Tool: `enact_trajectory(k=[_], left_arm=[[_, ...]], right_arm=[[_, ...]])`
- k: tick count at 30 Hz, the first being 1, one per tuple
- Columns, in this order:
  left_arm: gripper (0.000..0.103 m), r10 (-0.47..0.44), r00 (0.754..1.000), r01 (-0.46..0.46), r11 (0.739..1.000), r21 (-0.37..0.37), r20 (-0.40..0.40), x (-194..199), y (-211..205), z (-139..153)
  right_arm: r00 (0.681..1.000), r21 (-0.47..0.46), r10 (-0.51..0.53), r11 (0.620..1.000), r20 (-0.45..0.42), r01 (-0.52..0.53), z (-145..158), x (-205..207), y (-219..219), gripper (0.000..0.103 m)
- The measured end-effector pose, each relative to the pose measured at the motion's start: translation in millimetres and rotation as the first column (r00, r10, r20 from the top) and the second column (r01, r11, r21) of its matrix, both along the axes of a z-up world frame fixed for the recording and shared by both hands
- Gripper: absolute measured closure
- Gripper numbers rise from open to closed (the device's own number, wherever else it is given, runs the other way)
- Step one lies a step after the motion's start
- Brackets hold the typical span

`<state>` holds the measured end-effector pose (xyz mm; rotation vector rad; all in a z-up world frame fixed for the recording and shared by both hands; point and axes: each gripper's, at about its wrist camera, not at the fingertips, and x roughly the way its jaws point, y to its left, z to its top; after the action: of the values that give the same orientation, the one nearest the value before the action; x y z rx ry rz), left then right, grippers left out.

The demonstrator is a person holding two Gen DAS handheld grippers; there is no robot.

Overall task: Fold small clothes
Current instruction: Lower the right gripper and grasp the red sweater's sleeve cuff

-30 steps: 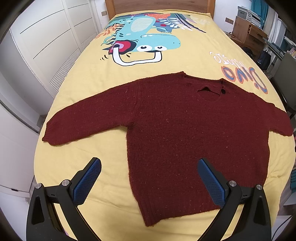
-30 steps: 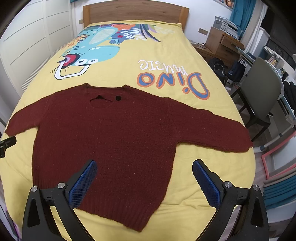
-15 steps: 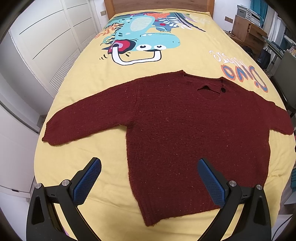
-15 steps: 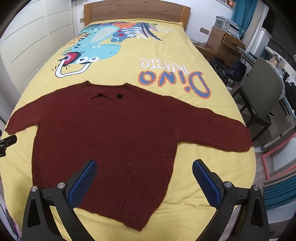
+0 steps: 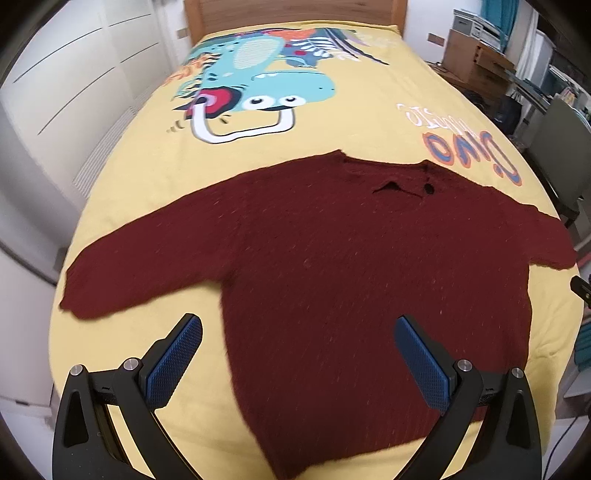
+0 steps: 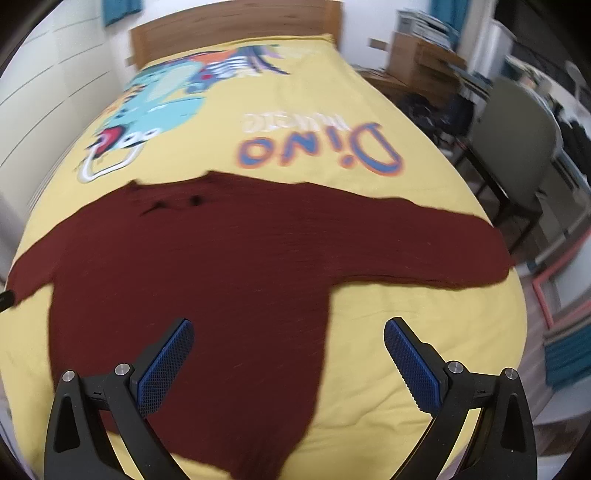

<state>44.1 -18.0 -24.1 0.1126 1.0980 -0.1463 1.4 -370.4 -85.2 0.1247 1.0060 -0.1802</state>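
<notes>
A dark red knitted sweater (image 5: pixel 332 266) lies flat on the yellow bedspread (image 5: pixel 155 177), both sleeves spread out, hem toward me. It also shows in the right wrist view (image 6: pixel 221 266). My left gripper (image 5: pixel 295 354) is open and empty, above the sweater's lower left side near its left sleeve (image 5: pixel 129 266). My right gripper (image 6: pixel 288 362) is open and empty, above the lower right side, with the right sleeve (image 6: pixel 443 258) ahead to the right. The right wrist view is blurred.
The bedspread carries a dinosaur print (image 5: pixel 258 85) and "Dino" lettering (image 6: pixel 332 151). A wooden headboard (image 5: pixel 295 11) is at the far end. White wardrobe doors (image 5: pixel 55 92) stand left. A grey chair (image 6: pixel 517 129) and a desk stand right.
Both grippers have moved forward and closer to the sweater. The right gripper has swung, blurring its view. Jaws stay open. The sweater has not moved.
</notes>
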Motion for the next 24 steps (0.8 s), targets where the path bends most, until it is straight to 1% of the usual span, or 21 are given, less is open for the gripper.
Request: enact_trajectory(k=[2, 5, 8, 11, 12, 13, 15, 17, 20, 22, 24], left_arm=[[0.001, -0.008, 1.0, 0.008, 1.0, -0.001, -0.017, 15, -4, -10], [0.001, -0.011, 0.999, 0.01, 1.0, -0.012, -0.042, 31, -6, -25], [0.001, 0.002, 0.998, -0.004, 0.999, -0.042, -0.067, 44, -6, -41], [0.001, 0.008, 0.994, -0.015, 0.998, -0.057, -0.113, 51, -7, -57], [0.001, 0.007, 0.992, -0.015, 0.998, -0.056, -0.128, 53, -8, -63], [0.001, 0.005, 0.99, -0.013, 0.999, -0.053, -0.142, 53, -8, -69], [0.001, 0.005, 0.985, -0.012, 0.999, -0.04, -0.17, 54, -7, -79], [0.001, 0.012, 0.982, -0.016, 1.0, -0.023, -0.188, 55, -3, -87], [0.001, 0.029, 0.977, -0.029, 1.0, 0.005, -0.211, 56, 4, -96], [0.001, 0.044, 0.973, -0.042, 0.999, 0.011, -0.226, 55, 10, -101], [0.001, 0.057, 0.969, -0.056, 0.998, 0.009, -0.24, 54, 16, -105]], right_arm=[[0.999, 0.014, -0.039, 0.999, -0.006, 0.039, -16, 7, -29, 0.001], [0.993, 0.035, -0.109, 0.993, -0.043, 0.111, -42, 17, -75, 0.001], [0.975, 0.101, -0.211, 0.971, -0.065, 0.217, -69, 22, -129, 0.001], [0.939, 0.169, -0.33, 0.924, -0.099, 0.343, -100, 25, -183, 0.001], [0.929, 0.177, -0.354, 0.912, -0.112, 0.369, -107, 25, -193, 0.001], [0.907, 0.187, -0.401, 0.888, -0.131, 0.42, -119, 25, -213, 0.001], [0.875, 0.205, -0.457, 0.852, -0.159, 0.482, -134, 26, -238, 0.001], [0.839, 0.234, -0.512, 0.806, -0.185, 0.543, -148, 24, -266, 0.001], [0.805, 0.251, -0.559, 0.765, -0.2, 0.594, -157, 25, -296, 0.001], [0.786, 0.241, -0.586, 0.748, -0.197, 0.619, -158, 30, -314, 0.001], [0.775, 0.251, -0.601, 0.733, -0.194, 0.632, -159, 32, -327, 0.001]])
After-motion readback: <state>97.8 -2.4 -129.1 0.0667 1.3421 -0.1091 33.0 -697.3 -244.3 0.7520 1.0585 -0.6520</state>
